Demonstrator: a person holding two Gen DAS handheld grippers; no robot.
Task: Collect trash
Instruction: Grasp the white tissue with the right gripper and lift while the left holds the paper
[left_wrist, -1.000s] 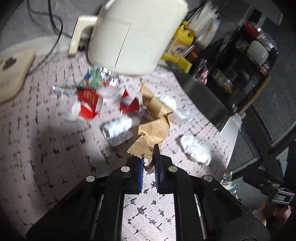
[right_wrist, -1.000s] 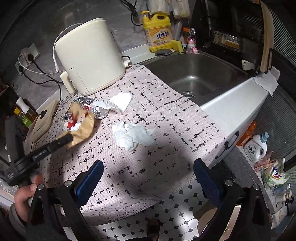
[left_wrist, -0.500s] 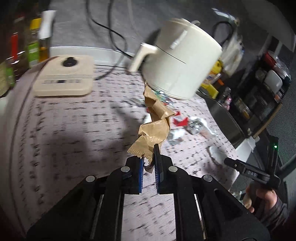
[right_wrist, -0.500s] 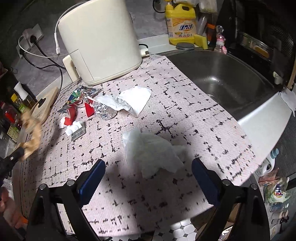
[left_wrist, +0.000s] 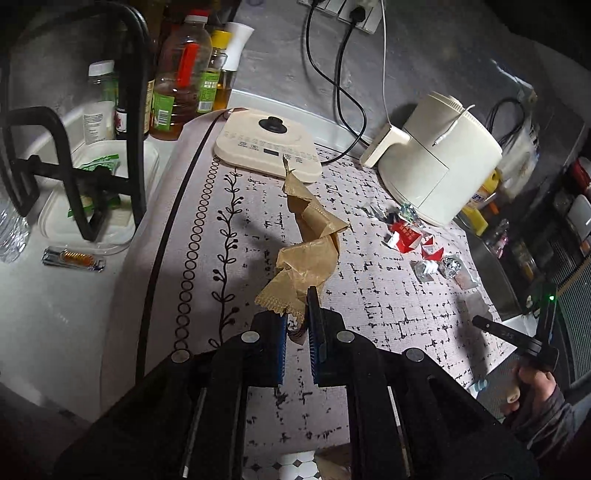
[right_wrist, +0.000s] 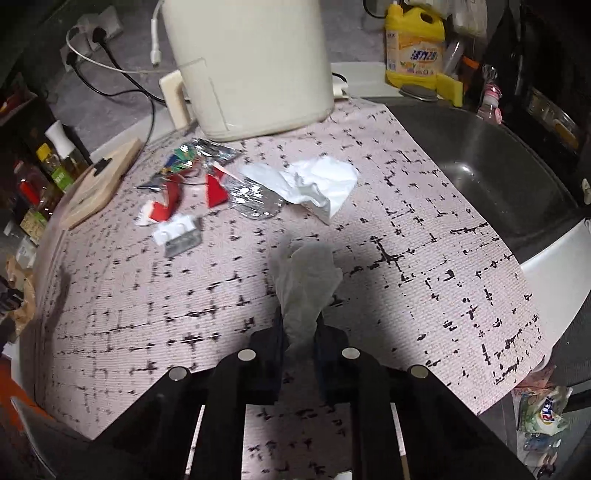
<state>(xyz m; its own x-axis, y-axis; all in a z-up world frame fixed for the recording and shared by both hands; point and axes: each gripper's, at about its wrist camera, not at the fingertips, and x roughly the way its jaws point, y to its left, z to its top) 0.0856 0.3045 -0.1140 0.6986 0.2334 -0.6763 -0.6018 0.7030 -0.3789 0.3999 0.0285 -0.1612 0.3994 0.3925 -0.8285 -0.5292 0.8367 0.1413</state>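
My left gripper (left_wrist: 297, 314) is shut on the lower edge of a crumpled brown paper wrapper (left_wrist: 310, 254), which stands up over the patterned mat (left_wrist: 207, 229). In the right wrist view the jaws of my right gripper (right_wrist: 300, 325) are closing on a crumpled white tissue (right_wrist: 304, 273), pinched between the pads just above the mat. Further back lie red carton scraps (right_wrist: 166, 206), a foil wad (right_wrist: 255, 199), a white blister pack (right_wrist: 179, 232) and a white paper sheet (right_wrist: 317, 184). The left wrist view shows a hand (left_wrist: 532, 384) holding the right gripper at the mat's right edge.
A cream air fryer (right_wrist: 243, 62) stands behind the litter. The steel sink (right_wrist: 491, 162) is at the right, with a yellow detergent bottle (right_wrist: 413, 44) behind it. A flat cream appliance (left_wrist: 267, 144), bottles (left_wrist: 184, 70) and a black wire rack (left_wrist: 74, 173) crowd the left end.
My left gripper carried the brown paper away from the litter pile to the left end of the mat. My right gripper came down over the white tissue and closed on it.
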